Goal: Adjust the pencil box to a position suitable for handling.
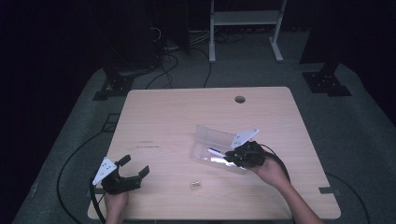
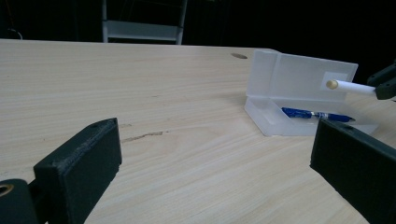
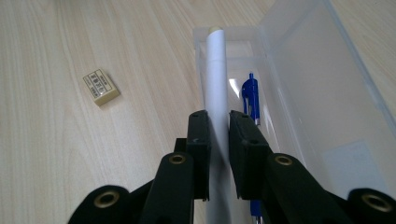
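Observation:
A clear plastic pencil case (image 1: 212, 142) (image 2: 299, 79) (image 3: 327, 93) lies open right of the table's middle, lid up. A blue pen (image 2: 315, 114) (image 3: 250, 95) lies in its tray. My right gripper (image 1: 232, 155) (image 3: 219, 123) is shut on a white pen (image 1: 215, 151) (image 2: 352, 87) (image 3: 217, 88) and holds it lengthwise just above the tray. My left gripper (image 1: 135, 166) (image 2: 215, 154) rests open near the table's front left corner, nothing between its jaws.
A small beige eraser (image 1: 195, 185) (image 3: 100, 86) lies on the wooden table (image 1: 187, 116) in front of the case. A round cable hole (image 1: 240, 99) (image 2: 239, 56) sits near the far edge. A white rack (image 1: 245, 28) stands on the floor behind.

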`<state>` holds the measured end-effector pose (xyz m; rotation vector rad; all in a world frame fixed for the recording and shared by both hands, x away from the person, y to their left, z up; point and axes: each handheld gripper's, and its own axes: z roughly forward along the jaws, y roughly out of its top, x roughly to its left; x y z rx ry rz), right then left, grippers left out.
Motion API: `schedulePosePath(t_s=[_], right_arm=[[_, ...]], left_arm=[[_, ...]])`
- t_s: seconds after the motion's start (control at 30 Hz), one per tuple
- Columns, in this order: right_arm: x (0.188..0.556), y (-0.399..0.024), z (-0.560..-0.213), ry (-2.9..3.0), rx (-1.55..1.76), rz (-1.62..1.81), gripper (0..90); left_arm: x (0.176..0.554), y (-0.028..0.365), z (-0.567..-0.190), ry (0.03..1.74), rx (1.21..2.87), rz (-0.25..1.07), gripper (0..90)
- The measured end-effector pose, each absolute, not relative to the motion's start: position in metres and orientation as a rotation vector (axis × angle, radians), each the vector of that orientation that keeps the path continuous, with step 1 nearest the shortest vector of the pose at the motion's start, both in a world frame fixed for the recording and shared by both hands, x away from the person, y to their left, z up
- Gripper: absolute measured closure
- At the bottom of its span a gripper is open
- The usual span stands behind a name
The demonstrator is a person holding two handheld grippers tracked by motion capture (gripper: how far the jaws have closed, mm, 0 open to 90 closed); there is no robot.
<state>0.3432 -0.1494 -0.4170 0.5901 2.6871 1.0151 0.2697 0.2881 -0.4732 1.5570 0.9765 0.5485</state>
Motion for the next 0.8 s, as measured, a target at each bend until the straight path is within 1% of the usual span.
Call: schedulePosePath(t_s=[0.8], right_arm=[[0.361,-0.138,-0.428,2.711,0.595,0.974,78.3]], left_arm=[[0.27,0.288,-0.473,0.975,1.558,0.549,1.1]])
